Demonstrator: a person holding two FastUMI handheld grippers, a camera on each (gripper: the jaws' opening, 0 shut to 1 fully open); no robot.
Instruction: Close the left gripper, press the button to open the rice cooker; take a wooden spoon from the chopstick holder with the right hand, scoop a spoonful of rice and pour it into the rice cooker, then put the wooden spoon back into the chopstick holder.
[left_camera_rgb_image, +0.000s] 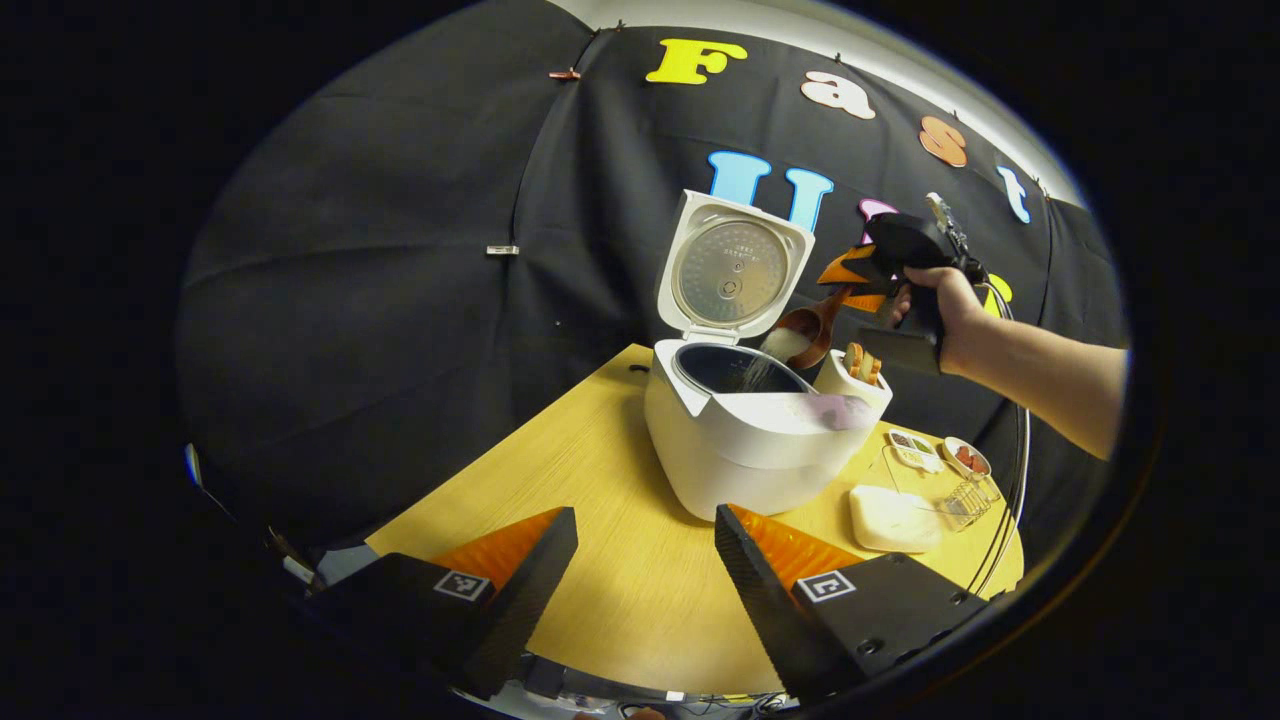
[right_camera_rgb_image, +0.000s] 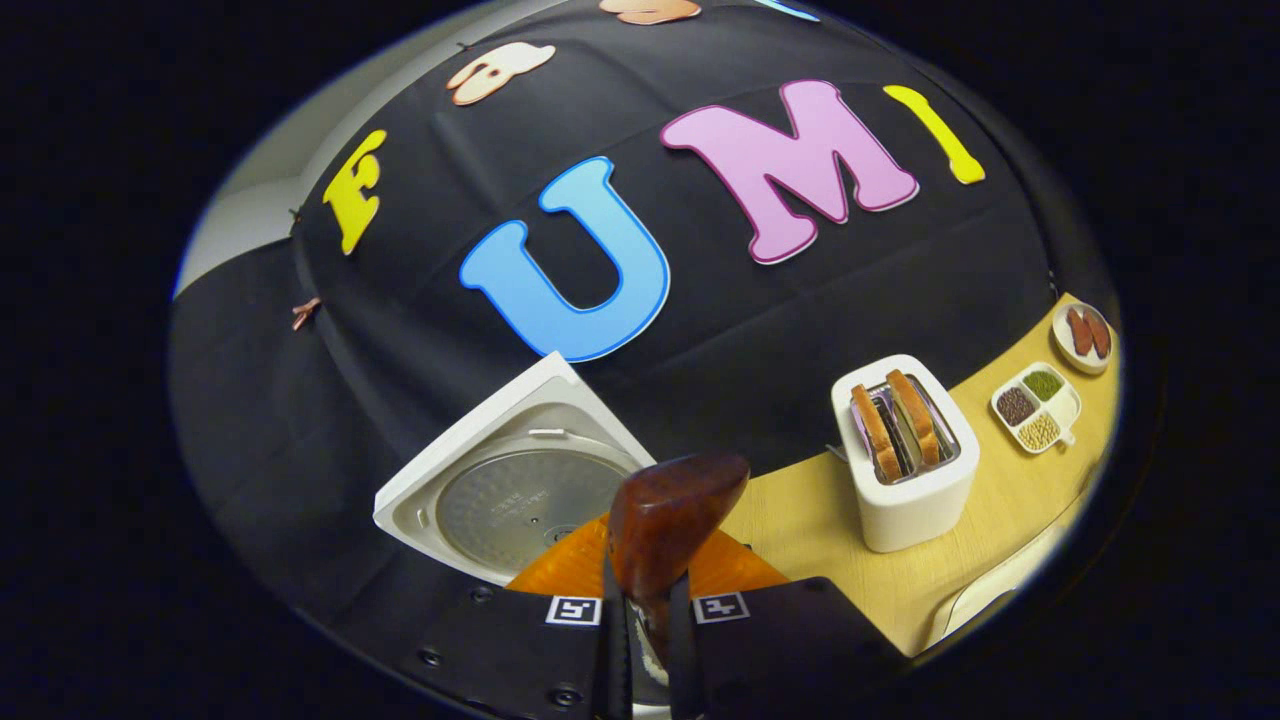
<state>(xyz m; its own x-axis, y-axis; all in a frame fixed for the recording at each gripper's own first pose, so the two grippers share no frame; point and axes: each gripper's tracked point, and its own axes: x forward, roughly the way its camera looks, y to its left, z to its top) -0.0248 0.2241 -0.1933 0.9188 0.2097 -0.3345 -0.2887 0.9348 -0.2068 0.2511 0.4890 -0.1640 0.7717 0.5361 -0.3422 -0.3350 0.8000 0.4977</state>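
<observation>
A white rice cooker (left_camera_rgb_image: 745, 440) stands open on the pale wooden table (left_camera_rgb_image: 620, 560), its square lid (left_camera_rgb_image: 732, 268) upright and its dark inner pot exposed. Above the pot's far rim, the right gripper (left_camera_rgb_image: 858, 278), held in a person's hand (left_camera_rgb_image: 945, 310), tips a brown wooden spoon (left_camera_rgb_image: 805, 335) so that white rice (left_camera_rgb_image: 782, 346) spills down into the cooker. In the right gripper view the fingers are nearly together, pinching the spoon's handle (right_camera_rgb_image: 650, 600) with the bowl's back (right_camera_rgb_image: 672, 520) jutting forward. The spoon looks light, stiff and smooth, best gripped along the handle; loose grains scatter easily. The left gripper (left_camera_rgb_image: 645, 575) hangs wide apart, holding nothing, near the cooker's front. Just behind stands a white toaster-like holder (right_camera_rgb_image: 908, 455).
</observation>
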